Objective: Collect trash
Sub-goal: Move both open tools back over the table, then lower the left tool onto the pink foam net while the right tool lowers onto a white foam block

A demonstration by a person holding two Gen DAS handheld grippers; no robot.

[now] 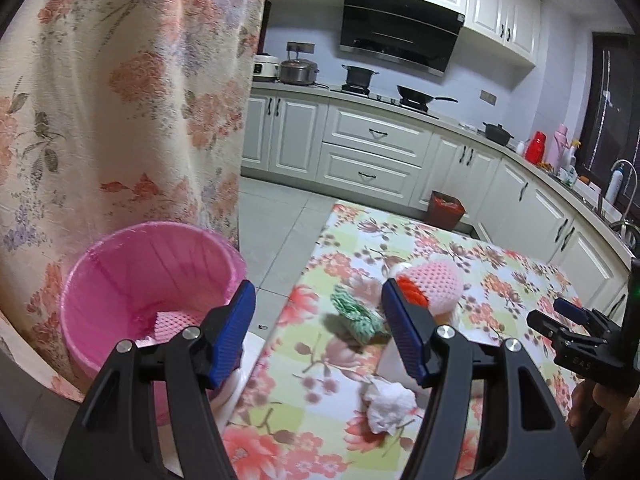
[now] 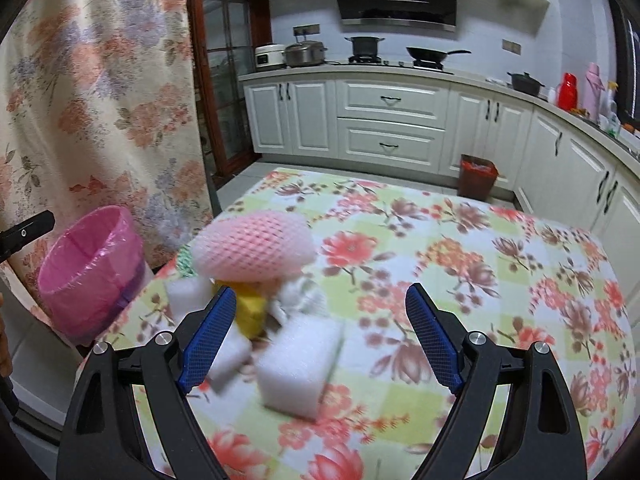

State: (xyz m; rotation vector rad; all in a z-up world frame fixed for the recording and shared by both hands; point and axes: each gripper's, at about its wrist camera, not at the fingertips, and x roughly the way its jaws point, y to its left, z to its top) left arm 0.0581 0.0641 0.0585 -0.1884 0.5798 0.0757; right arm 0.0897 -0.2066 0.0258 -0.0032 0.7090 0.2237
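Trash (image 2: 256, 250) lies ahead of the open, empty right claw (image 2: 316, 324).

Left gripper (image 1: 318, 312) angled downward, blue pads (image 1: 236, 332) standing apart, nothing between them. Right gripper (image 2: 318, 336) likewise tilted down, pads (image 2: 430, 336) spread wide and empty. In the left wrist view, right gripper at 3 o'clock, fingers of the holding hand (image 1: 588, 404) below it at 4 o'clock.
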